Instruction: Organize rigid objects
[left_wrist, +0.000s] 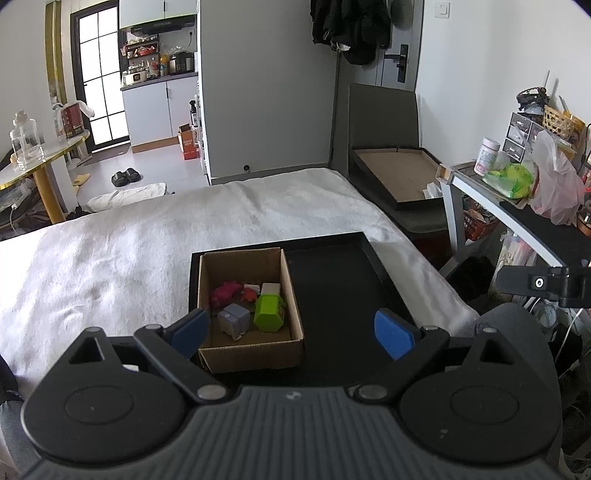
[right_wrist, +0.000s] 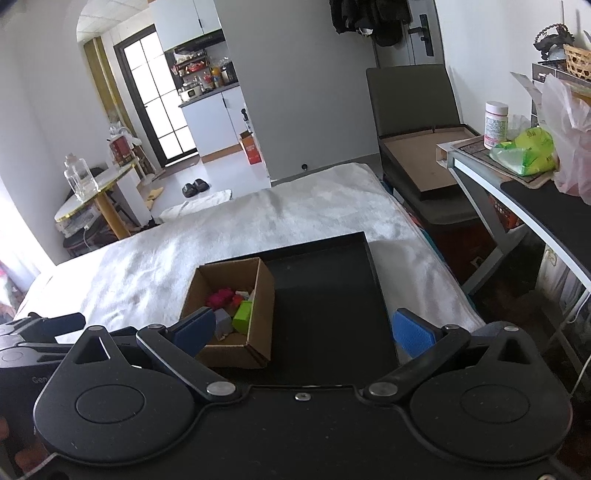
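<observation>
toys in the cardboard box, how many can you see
4 visible in the cardboard box: a green block toy at the right, a grey toy nearest the camera, a pink toy at the back left, a red and white toy behind. More may be hidden underneath.

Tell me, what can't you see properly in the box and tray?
- Right wrist view: the cardboard box near wall and the right tool finger hide some toys.
- Left wrist view: the pink toy is too blurry to identify.
- Both views: the tools cover the black tray near edge.
</observation>
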